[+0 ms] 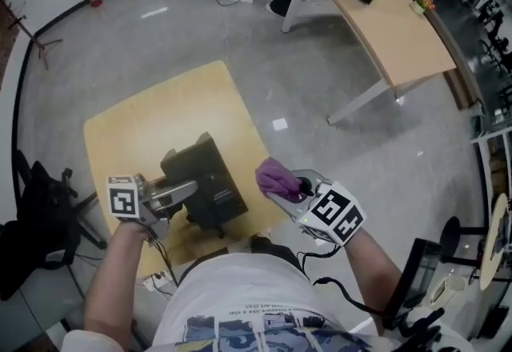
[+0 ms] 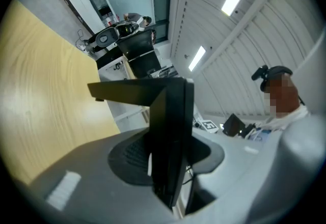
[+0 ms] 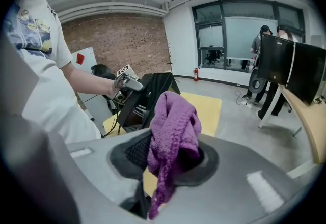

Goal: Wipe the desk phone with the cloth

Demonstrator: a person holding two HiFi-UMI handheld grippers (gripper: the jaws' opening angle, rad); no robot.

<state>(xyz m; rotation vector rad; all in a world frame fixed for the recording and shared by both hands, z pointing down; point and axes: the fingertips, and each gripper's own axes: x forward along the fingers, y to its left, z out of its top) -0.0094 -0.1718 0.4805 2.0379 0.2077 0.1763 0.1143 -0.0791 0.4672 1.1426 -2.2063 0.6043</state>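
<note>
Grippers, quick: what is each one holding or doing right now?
Left gripper: closed on the desk phone.
Right gripper: closed on the purple cloth.

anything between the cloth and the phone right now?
Nothing visible. The right tongs hold the cloth just right of the phone, with only a bare gap between. The left tongs grip the phone's left side, clear of that path.

White blue-printed T-shirt (image 1: 240, 290) (short sleeves); grey left tongs (image 1: 190, 190) and right tongs (image 1: 293, 186) bear black-and-white marker cubes (image 1: 122, 197).
</note>
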